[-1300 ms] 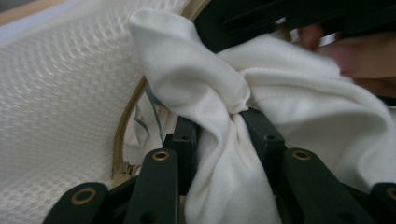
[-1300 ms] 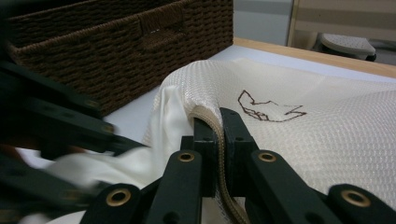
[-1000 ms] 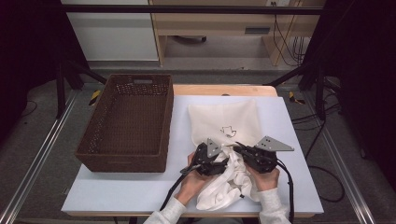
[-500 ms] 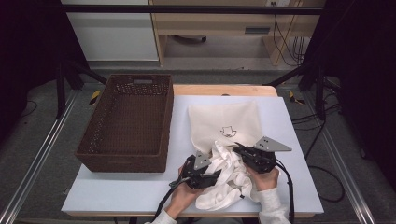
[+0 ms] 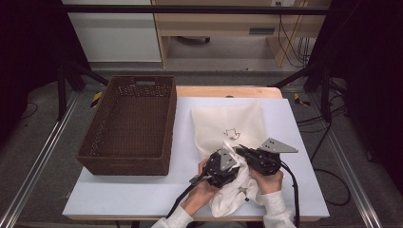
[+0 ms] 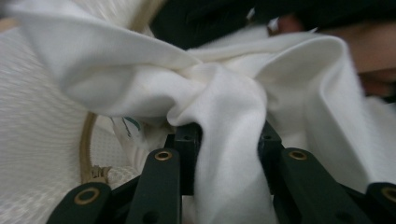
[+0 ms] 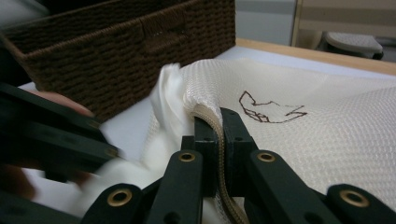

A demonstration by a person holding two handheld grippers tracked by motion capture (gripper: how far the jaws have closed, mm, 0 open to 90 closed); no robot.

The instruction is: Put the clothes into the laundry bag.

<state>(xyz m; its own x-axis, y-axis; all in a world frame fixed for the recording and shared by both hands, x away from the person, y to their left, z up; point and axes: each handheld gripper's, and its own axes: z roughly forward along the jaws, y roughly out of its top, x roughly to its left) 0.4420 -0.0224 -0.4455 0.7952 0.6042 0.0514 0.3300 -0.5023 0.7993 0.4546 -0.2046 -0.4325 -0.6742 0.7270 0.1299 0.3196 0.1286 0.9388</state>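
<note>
Wicker basket (image 5: 130, 124) walls the left; table's (image 5: 290, 118) right lies open.

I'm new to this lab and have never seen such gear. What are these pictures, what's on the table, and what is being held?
A person holds two hand grippers. The high view looks down from above; each gripper view looks along its own black jaws. On the white table stand a brown wicker basket and a cream mesh laundry bag. The right gripper is shut on the bag's zipper edge. The left gripper has just been closing, with a white garment between its jaws; whether the pads press it yet is unclear.
</note>
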